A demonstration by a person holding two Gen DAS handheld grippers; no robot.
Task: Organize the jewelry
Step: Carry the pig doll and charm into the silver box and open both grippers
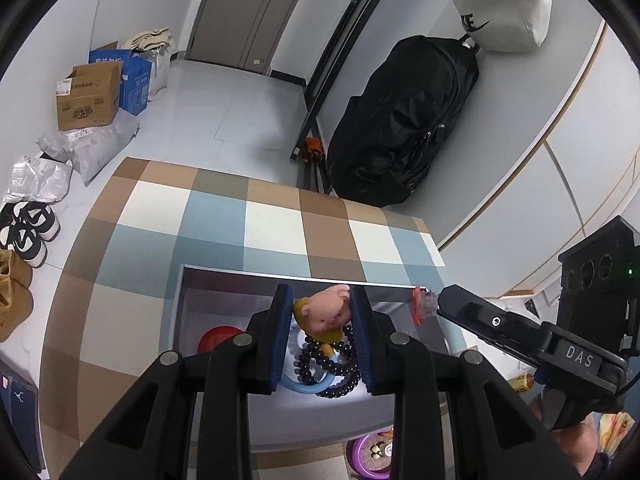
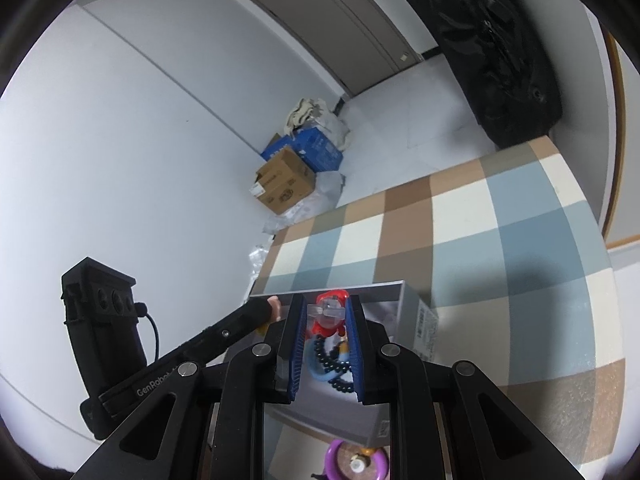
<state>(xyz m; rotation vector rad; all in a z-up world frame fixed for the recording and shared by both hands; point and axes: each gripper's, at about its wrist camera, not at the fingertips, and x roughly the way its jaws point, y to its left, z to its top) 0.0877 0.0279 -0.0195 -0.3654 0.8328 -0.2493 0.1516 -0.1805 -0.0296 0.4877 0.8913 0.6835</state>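
Both hand-held grippers are seen above an open grey box (image 1: pixel 188 300) standing on a checked carpet (image 1: pixel 224 220) of brown, blue and cream squares. Between the blue pads of the left gripper (image 1: pixel 322 312) a pink pig charm (image 1: pixel 326 312) is clamped, and from it a string of dark beads (image 1: pixel 340 372) hangs down over a light-blue ring (image 1: pixel 304 386) lying in the box. A small clear and red charm (image 2: pixel 330 312) is gripped by the right gripper (image 2: pixel 327 314), with dark beads (image 2: pixel 334 364) dangling beneath it as well. In the left wrist view the right gripper is seen side-on just right of the left one, its tip at the box's far right corner; the letters "DAS" are read on its body. In the right wrist view "GenRobot" is read on the left gripper's side.

A red round thing (image 1: pixel 218 340) lies in the left part of the box, and a printed label is seen on the box's outer wall, too small to read. A purple ring (image 2: pixel 356 460) lies on the carpet just before the box's near wall.

Open carpet is left beyond the box's far edge, and bare floor beyond that up to a closed door (image 1: pixel 248 12). Cardboard cartons (image 1: pixel 90 96) with print too blurred to read stand by the left wall, a black bag (image 1: pixel 404 120) and a pale bag (image 1: pixel 496 0) with a dark logo by the right.
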